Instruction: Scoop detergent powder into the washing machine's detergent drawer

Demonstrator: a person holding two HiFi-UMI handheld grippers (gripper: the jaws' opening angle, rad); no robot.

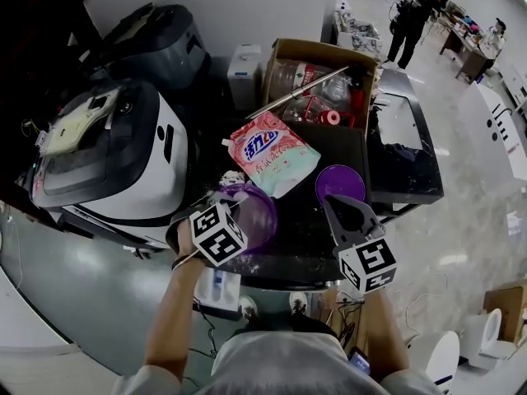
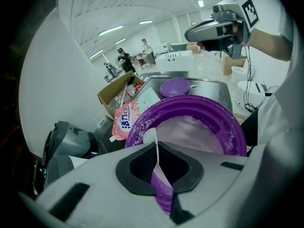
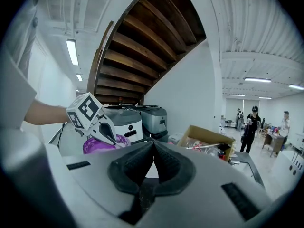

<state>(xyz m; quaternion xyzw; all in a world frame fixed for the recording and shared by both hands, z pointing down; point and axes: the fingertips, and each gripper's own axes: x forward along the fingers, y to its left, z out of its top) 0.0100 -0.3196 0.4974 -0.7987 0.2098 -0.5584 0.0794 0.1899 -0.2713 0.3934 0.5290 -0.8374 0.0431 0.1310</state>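
White and black, the washing machine (image 1: 123,155) stands at the far left, beside the dark table (image 1: 309,241); I cannot make out its drawer. Next along, a purple bowl (image 1: 257,212) sits tilted over the table's left edge, near the machine. It holds pale detergent powder (image 2: 194,134), and grains cling to its inner wall. The left tongs (image 2: 156,146) are pinched narrow on the near rim of this bowl, one jaw inside and one outside. Behind the bowl a pink detergent bag (image 1: 272,151) lies flat on the table. Further back, a cardboard box (image 1: 278,62) stands open with clear bottles and a long rod in it. To the right of the bag rests a round purple lid (image 1: 340,182). The right tongs (image 3: 153,148) have their jaws pressed together with nothing between them. They are held in the air above the table's near right part, close to the lid.
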